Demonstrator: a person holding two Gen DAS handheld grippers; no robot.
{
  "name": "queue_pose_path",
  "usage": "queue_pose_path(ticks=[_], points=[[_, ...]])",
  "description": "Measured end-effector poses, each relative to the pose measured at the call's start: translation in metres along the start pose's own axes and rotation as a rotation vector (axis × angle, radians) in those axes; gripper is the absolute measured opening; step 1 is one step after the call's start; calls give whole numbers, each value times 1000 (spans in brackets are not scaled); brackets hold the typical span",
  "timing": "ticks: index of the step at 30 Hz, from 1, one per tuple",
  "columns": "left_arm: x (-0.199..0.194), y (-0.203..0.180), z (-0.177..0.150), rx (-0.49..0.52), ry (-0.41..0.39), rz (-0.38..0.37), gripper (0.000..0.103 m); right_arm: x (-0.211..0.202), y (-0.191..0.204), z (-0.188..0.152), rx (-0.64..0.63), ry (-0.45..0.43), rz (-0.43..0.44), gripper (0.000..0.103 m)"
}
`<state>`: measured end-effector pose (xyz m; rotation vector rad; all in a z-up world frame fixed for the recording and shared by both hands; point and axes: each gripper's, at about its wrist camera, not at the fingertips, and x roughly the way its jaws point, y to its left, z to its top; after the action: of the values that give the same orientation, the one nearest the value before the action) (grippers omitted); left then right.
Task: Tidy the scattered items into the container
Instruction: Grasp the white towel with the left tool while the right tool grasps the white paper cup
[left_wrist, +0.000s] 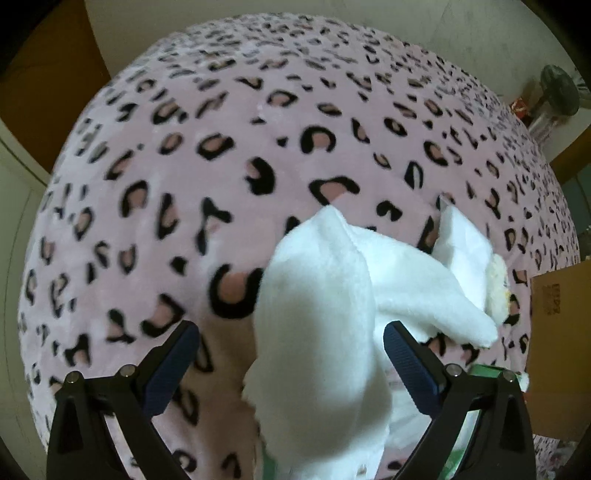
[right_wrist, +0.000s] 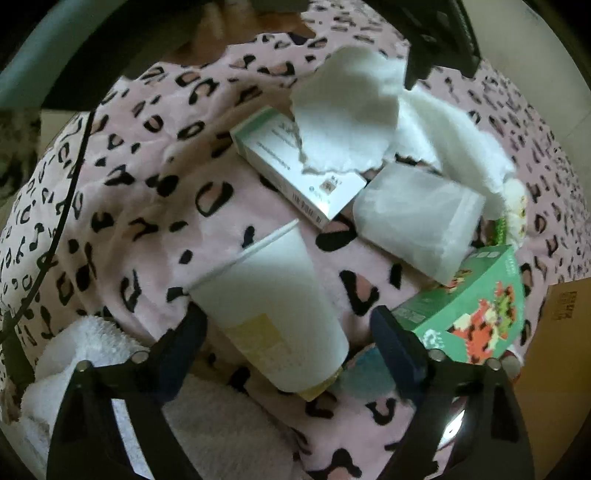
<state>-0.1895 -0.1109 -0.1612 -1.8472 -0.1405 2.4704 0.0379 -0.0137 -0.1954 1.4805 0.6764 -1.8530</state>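
Observation:
My left gripper points down over a white plush toy lying on the pink leopard-print blanket. Its jaws are open, one on each side of the plush, with a gap on both sides. My right gripper is open around a white tube with a yellow label; the left pad is close to the tube and the right pad stands clear. In the right wrist view, beyond the tube, lie a white-and-green carton, a translucent white pouch, a green picture box and the plush.
A brown cardboard box stands at the blanket's right edge, also seen in the left wrist view. A white towel lies at the lower left, and a black cable runs along the left. A teal item lies under the tube's end.

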Motion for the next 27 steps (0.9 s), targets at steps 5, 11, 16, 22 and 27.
queue_pose_path(ticks=[5,11,16,22,27], points=[[32,-1,0,5,100,-3,85,14,-10,0,27,19,59,77],[33,6,2,-24,100,-5,71,10,-27,-5,62,-19,81,70],[20,19,2,-74,82,-15,36,-6,-48,-7,125,-56,108,64],[-9,47,-4,-144,39,-10,28,-29,-75,-8,214,-82,151,63],[-47,57,-26,-184,-3,-9,28,-46,-85,-11,257,-114,162,63]])
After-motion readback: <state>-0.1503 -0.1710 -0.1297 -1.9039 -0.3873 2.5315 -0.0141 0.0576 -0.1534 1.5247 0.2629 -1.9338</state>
